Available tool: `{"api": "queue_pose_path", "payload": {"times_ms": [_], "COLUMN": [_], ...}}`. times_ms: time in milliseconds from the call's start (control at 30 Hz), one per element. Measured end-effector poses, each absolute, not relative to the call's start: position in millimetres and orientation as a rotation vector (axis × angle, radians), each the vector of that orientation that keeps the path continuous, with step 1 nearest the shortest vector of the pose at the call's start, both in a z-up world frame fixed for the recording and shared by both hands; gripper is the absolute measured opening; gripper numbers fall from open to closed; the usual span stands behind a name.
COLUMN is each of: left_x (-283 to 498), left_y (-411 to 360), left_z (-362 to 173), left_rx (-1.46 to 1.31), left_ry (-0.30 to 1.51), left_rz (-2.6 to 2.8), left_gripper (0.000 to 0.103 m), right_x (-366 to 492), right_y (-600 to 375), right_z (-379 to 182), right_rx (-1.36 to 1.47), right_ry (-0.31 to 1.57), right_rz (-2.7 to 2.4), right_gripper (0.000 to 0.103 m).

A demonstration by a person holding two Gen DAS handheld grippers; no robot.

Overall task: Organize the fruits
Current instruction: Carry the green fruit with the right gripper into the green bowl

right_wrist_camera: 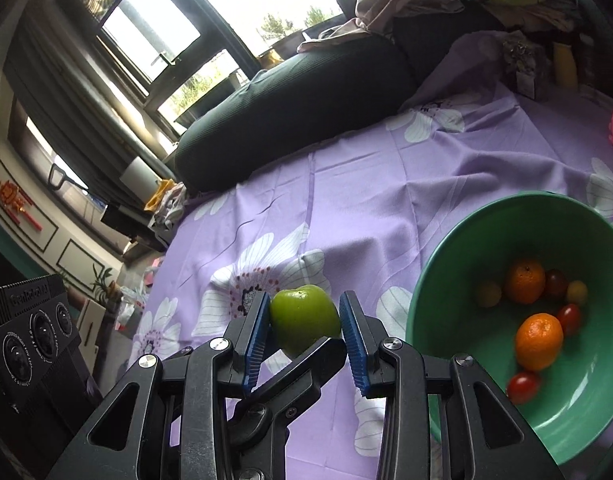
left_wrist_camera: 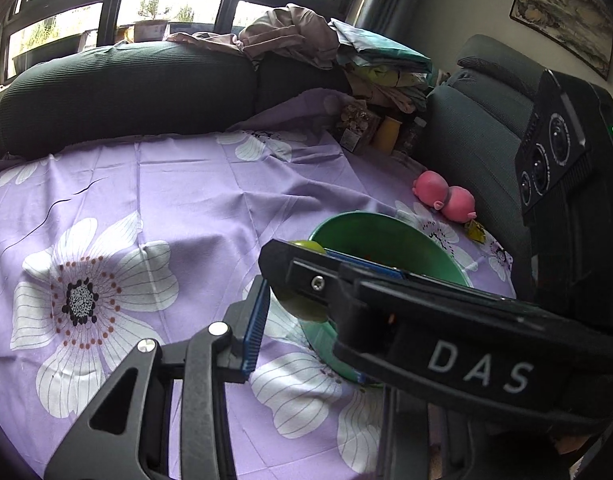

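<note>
Right wrist view: my right gripper [right_wrist_camera: 304, 322] jaws hold the green apple [right_wrist_camera: 305, 317]; next I carry it over the bowl [right_wrist_camera: 446, 264]; left jaws' state unclear.

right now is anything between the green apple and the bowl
Nothing visible. The green apple sits between the right gripper fingers, left of the green bowl, with only purple cloth between them.

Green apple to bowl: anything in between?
Right wrist view: only bare purple cloth and one blue pad of the right gripper separate green apple from bowl.
</note>
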State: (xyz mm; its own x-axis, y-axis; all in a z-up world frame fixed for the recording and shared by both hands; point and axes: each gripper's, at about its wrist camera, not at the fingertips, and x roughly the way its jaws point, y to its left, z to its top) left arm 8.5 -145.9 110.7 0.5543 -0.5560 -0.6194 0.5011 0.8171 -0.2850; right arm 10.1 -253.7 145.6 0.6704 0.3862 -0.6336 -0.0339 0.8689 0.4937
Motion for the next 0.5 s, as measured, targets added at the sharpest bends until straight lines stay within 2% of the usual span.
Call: {"api": "queue_pose_path", "payload": {"times_ms": [500], "left_x": [25.3], "left_y": [-224.3], "left_z": [87.6], "left_rx": [-0.041], "left_ry": [0.855], "left_rz": [-0.796], "left_gripper": [0.034], "right_x": [1.1], "right_y": [-330.3], "right_z": [126.0], "right_rx": [0.561], "right_ry": [0.831], "right_rz": [0.052], "right_gripper": [0.039]}}
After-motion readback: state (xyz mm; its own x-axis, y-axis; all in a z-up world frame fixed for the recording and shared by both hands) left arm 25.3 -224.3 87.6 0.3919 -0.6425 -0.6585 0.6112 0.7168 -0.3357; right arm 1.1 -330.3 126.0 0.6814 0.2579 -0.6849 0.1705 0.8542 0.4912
